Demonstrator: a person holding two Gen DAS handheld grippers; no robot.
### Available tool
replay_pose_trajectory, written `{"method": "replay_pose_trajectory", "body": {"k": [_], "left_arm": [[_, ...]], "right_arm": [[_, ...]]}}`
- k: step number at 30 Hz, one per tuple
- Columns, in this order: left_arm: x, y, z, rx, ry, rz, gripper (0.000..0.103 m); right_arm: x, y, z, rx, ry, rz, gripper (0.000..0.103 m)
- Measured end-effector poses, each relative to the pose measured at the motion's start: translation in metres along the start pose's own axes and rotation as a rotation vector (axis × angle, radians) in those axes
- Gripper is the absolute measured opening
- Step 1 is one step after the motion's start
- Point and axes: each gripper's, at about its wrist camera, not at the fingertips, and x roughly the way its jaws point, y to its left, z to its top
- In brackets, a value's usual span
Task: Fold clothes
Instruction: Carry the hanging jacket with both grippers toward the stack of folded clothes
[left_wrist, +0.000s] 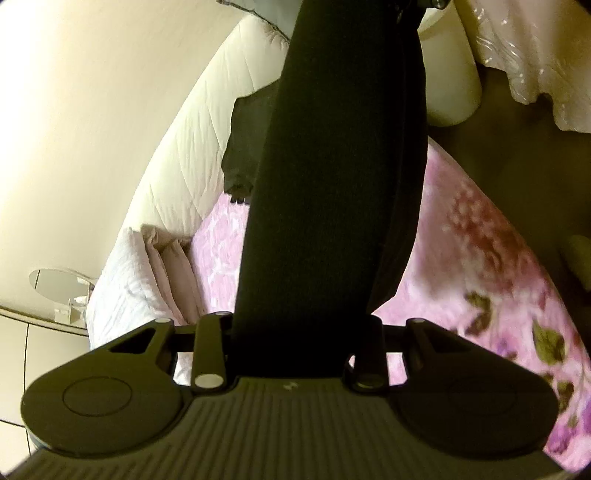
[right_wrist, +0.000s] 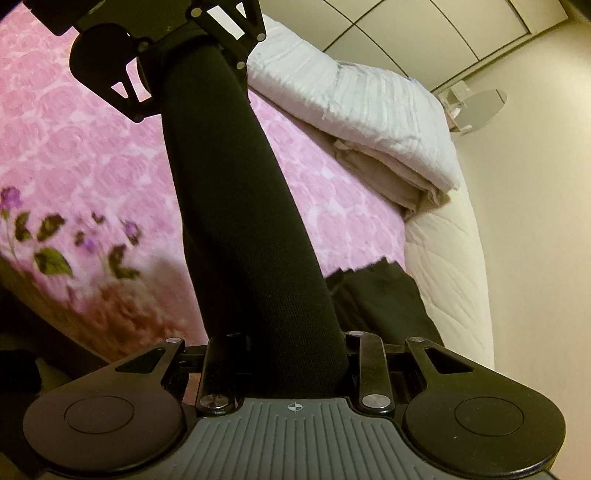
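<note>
Each tool, left and right, clamps one end of the black garment, stretched lengthwise between them above the bed.

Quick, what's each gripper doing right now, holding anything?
Left gripper: closed on one end of the stretched black garment.
Right gripper: closed on the garment's other end.

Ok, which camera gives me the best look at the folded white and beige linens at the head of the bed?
The right wrist view. The folded linens lie there large and sharp, white quilt stacked on beige sheets, unobstructed beside the black garment. The left wrist view shows them smaller, at the lower left, their lower edge cut off by the left hand-held gripper.
</note>
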Motion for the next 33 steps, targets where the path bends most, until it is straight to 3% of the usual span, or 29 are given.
{"method": "replay_pose_trajectory", "body": {"k": [13,26,33], "left_arm": [[0.051,0.021,0.065,0.064,-0.098,-0.002,0.031],[0.095,0.105,0.119,0.122,-0.293,0.073,0.031],[0.136,0.154,0.155,0.094,-0.293,0.14,0.031]], "right_arm": [[0.009,-0.071,-0.05,0.059,0.055,-0.05,0.029],[0.001,-0.17,-0.063,0.141,0.138,-0.206,0.029],[0.016,-0.248,-0.074,0.143,0.101,-0.26,0.029]]}}
